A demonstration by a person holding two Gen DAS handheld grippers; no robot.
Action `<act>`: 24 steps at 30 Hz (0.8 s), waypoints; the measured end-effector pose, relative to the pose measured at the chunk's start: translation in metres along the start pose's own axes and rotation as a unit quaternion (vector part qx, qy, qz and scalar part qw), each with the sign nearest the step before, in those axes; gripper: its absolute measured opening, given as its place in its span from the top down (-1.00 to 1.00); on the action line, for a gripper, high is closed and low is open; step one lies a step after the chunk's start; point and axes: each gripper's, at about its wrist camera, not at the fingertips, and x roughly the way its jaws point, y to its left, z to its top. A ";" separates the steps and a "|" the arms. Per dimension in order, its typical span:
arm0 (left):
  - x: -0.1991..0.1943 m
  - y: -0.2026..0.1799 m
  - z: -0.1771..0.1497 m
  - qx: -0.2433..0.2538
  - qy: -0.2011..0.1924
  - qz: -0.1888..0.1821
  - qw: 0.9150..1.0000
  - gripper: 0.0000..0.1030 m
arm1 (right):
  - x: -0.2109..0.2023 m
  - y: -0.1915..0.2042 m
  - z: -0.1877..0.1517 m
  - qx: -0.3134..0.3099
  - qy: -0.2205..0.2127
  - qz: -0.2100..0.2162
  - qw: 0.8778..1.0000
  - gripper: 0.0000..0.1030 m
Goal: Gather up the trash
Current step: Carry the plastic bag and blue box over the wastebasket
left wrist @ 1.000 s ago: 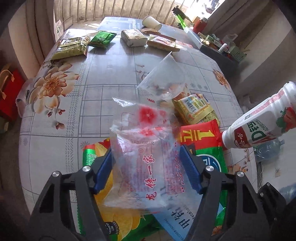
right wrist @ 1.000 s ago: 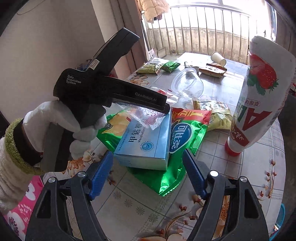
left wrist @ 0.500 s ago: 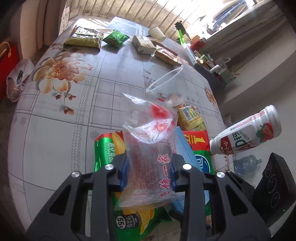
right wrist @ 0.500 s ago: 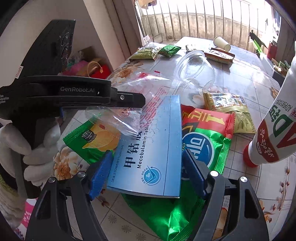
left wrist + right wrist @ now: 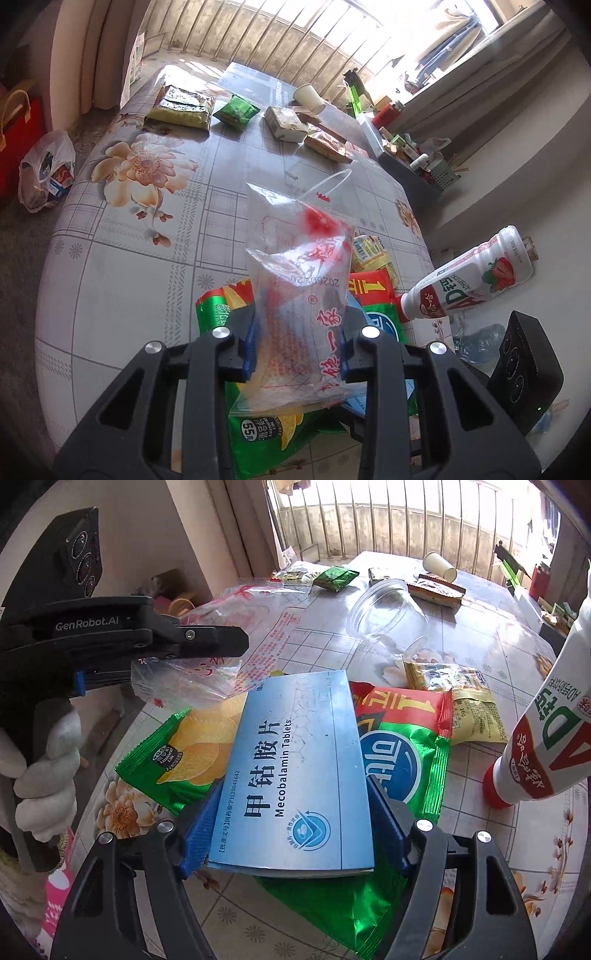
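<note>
Tongs of the left gripper (image 5: 299, 347) have just squeezed onto a clear plastic bag (image 5: 299, 295), while the right gripper (image 5: 291, 830) sits apart around a blue Mecobalamin box (image 5: 295, 768).

Worktop (image 5: 110, 288): pale grey grid-patterned cloth with peach flower prints. Clear plastic bag (image 5: 299, 295): red lettering and red blotches. Flat cardboard tablet box (image 5: 295, 775): light blue, dark blue lettering. Foil crisp packet (image 5: 173, 753): green, yellow crisps pictured. Plastic drink bottle (image 5: 469, 284): white, red cap, strawberry print.

"Mecobalamin Tablets" on blue box (image 5: 295, 771), "GenRobot.AI" on left gripper (image 5: 207, 644), "AD" on bottle (image 5: 546, 738)
</note>
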 end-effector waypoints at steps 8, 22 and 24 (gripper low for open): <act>-0.027 -0.012 -0.007 0.013 -0.019 0.005 1.000 0.43 | -0.033 -0.005 -0.002 0.009 -0.028 0.010 1.000 -0.40; -0.075 -0.070 -0.057 0.065 -0.023 -0.019 0.997 0.43 | -0.131 -0.041 -0.065 0.074 -0.087 0.056 0.992 -0.40; -0.076 -0.088 -0.069 0.079 -0.016 -0.030 0.996 0.43 | -0.147 -0.055 -0.084 0.098 -0.093 0.062 0.989 -0.40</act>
